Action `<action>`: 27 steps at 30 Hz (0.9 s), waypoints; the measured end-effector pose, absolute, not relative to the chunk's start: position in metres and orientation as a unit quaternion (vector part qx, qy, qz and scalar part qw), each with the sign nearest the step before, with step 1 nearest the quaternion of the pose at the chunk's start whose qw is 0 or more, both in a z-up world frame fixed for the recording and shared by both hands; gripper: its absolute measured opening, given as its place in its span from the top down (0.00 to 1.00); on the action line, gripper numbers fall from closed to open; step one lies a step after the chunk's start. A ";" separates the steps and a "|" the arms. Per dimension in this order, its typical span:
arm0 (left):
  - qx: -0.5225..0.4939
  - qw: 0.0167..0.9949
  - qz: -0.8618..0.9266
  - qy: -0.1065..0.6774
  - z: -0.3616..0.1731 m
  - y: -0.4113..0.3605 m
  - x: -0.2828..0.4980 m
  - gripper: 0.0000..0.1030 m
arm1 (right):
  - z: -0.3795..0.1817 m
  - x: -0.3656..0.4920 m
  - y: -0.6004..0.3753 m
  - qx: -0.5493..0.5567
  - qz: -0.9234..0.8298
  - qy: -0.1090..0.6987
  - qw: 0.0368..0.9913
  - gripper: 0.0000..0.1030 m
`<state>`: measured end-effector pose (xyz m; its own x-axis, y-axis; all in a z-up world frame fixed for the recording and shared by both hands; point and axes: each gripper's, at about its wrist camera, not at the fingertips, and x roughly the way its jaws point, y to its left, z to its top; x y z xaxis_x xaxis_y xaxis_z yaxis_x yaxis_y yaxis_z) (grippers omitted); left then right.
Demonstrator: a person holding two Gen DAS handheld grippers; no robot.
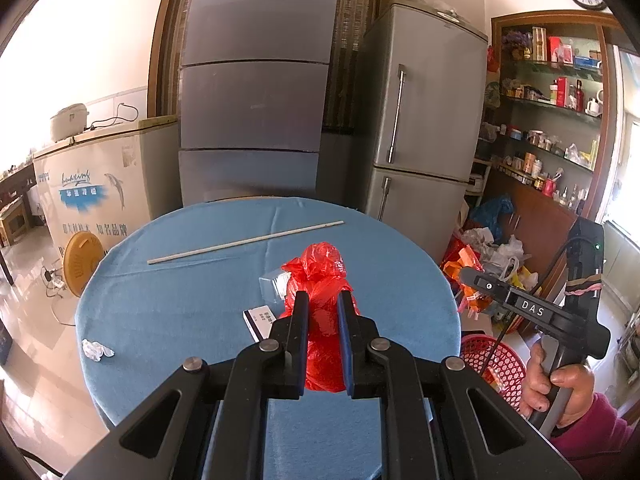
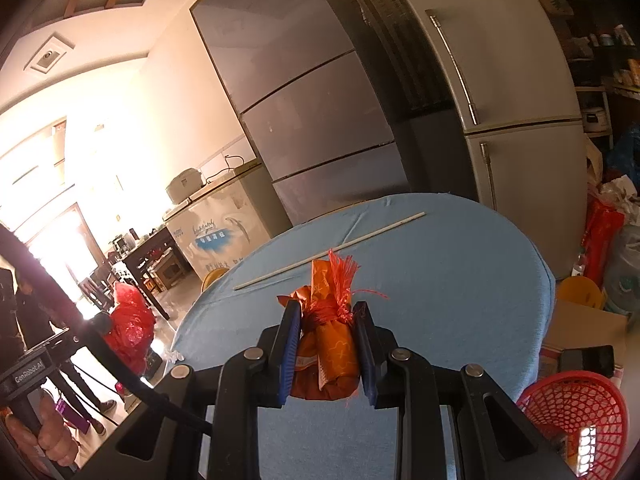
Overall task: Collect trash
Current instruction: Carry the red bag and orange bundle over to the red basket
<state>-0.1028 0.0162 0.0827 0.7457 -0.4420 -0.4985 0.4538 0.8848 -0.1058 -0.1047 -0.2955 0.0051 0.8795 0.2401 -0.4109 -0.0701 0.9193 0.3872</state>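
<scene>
My left gripper [image 1: 323,300] is shut on a crumpled red plastic bag [image 1: 322,272] and holds it above the round blue table [image 1: 160,300]. My right gripper [image 2: 327,312] is shut on an orange wrapper tied with red netting [image 2: 330,344], also held over the table [image 2: 440,280]. A red mesh basket [image 2: 576,404] stands on the floor at the table's right; it also shows in the left wrist view [image 1: 494,360]. On the table lie a white crumpled tissue [image 1: 96,349], a small white box [image 1: 259,322], a clear plastic piece [image 1: 274,284] and a long thin white stick [image 1: 244,242].
Two grey fridges [image 1: 420,120] and a white chest freezer [image 1: 92,184] stand behind the table. A pile of bags [image 1: 488,252] lies on the floor at the right before wooden shelves [image 1: 552,112]. A cardboard box [image 2: 580,328] sits by the basket.
</scene>
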 end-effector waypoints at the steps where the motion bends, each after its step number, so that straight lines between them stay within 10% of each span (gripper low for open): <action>1: 0.012 0.934 -0.240 0.264 0.083 0.015 -0.103 0.86 | 0.005 -0.106 -0.297 0.185 0.081 0.231 0.952 0.72; 27: 0.048 0.928 -0.259 0.261 0.092 -0.017 -0.110 0.86 | 0.013 -0.139 -0.329 0.223 0.057 0.206 0.951 0.72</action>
<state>-0.1105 -0.0167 0.0916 0.7288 -0.4567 -0.5101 0.5069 0.8608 -0.0465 -0.1388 -0.3295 0.0127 0.9089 0.1992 -0.3663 -0.0160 0.8945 0.4467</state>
